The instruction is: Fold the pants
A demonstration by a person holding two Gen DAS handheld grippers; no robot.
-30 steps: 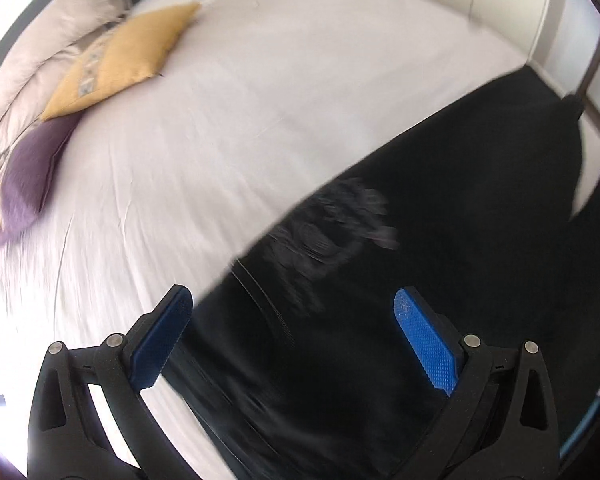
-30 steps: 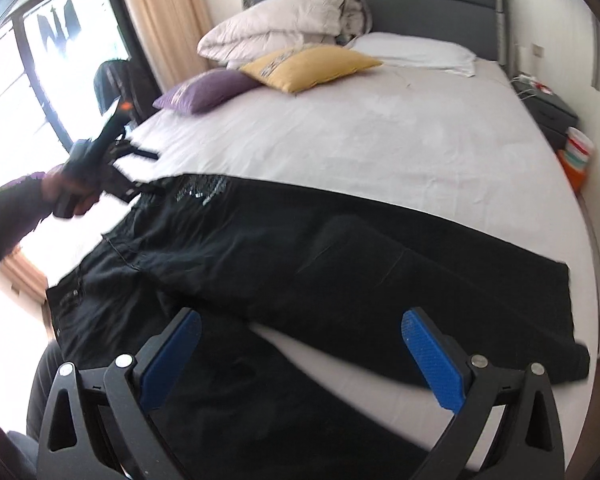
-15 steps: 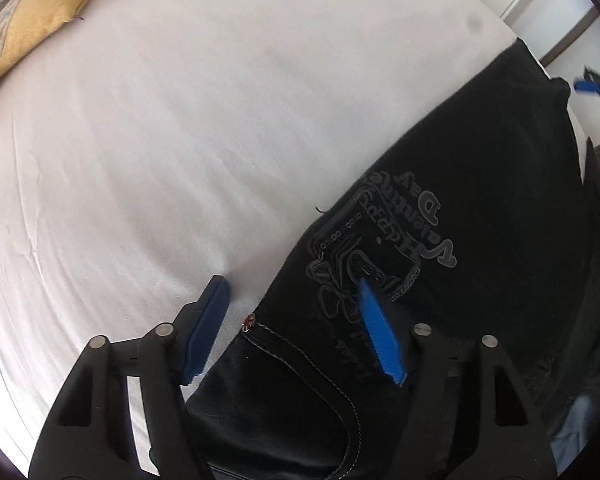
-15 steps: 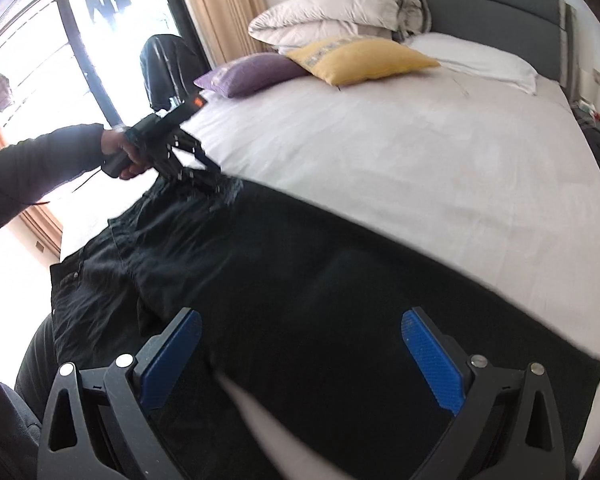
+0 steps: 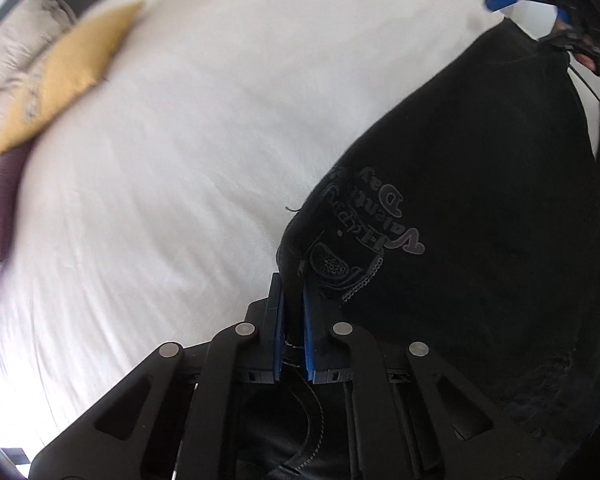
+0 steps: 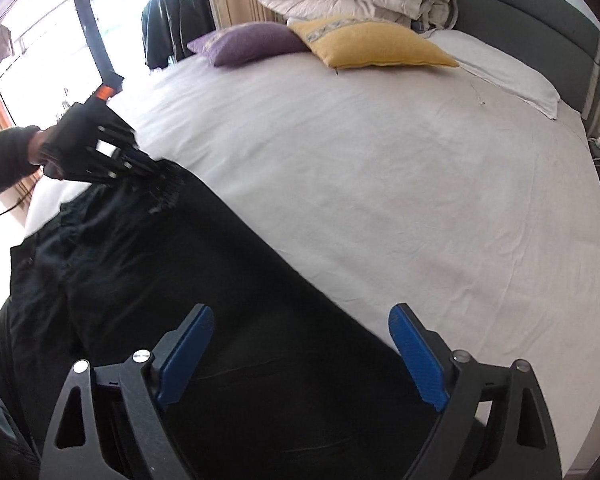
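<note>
Your left gripper point(image 5: 291, 312) has just clamped onto the waist edge of the black pants point(image 5: 480, 208), whose length runs across the bed point(image 6: 380, 168) toward your right gripper point(image 6: 300, 354), jaws wide over the leg, gripping nothing.

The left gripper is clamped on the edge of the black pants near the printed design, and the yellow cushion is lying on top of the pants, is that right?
Not quite. The left gripper is indeed clamped on the black pants by the printed design, but the yellow cushion lies well clear of them, up by the headboard beside the purple cushion. The right wrist view shows it.
</note>
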